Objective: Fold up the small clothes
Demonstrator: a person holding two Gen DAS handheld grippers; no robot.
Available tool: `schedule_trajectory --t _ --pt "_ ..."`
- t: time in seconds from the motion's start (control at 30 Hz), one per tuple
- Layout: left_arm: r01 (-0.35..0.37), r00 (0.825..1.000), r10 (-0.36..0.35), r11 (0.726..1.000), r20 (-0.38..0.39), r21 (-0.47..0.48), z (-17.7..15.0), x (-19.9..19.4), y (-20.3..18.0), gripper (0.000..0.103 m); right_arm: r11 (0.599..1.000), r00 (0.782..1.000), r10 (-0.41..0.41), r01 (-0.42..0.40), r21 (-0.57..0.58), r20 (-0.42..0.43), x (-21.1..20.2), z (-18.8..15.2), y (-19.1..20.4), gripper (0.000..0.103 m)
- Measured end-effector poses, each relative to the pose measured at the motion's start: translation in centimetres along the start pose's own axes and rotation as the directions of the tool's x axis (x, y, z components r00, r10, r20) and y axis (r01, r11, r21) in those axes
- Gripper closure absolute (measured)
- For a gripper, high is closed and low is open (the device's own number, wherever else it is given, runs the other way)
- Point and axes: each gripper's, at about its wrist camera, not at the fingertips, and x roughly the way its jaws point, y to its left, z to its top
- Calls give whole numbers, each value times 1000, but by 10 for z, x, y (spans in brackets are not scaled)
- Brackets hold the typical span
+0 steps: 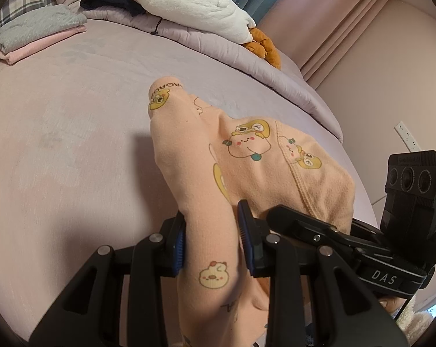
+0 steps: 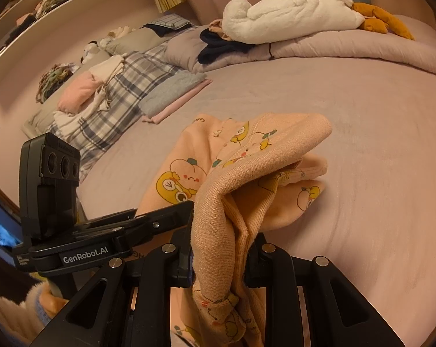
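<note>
We hold a small peach top up over the bed with both grippers.

Our left gripper (image 1: 212,248) pinches one bunched part of the peach top (image 1: 246,167) between its blue pads (image 1: 178,248), and our right gripper (image 2: 220,260) is closed on another bunched edge, maybe the hem. The rest of the top hangs down onto the pink sheet (image 1: 73,150). Far back we see a folded pile (image 1: 35,33) with a grey piece on a pink one, and a white plush toy (image 2: 290,17) lying on the rolled blanket (image 2: 348,47).
</note>
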Motion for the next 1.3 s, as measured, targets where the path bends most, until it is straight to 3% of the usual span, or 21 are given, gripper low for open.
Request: schedule_trajectory --t 1.3 --pt "21 1000 -20 997 -2 68 46 40 5 73 998 998 -41 39 51 55 10 15 -11 78"
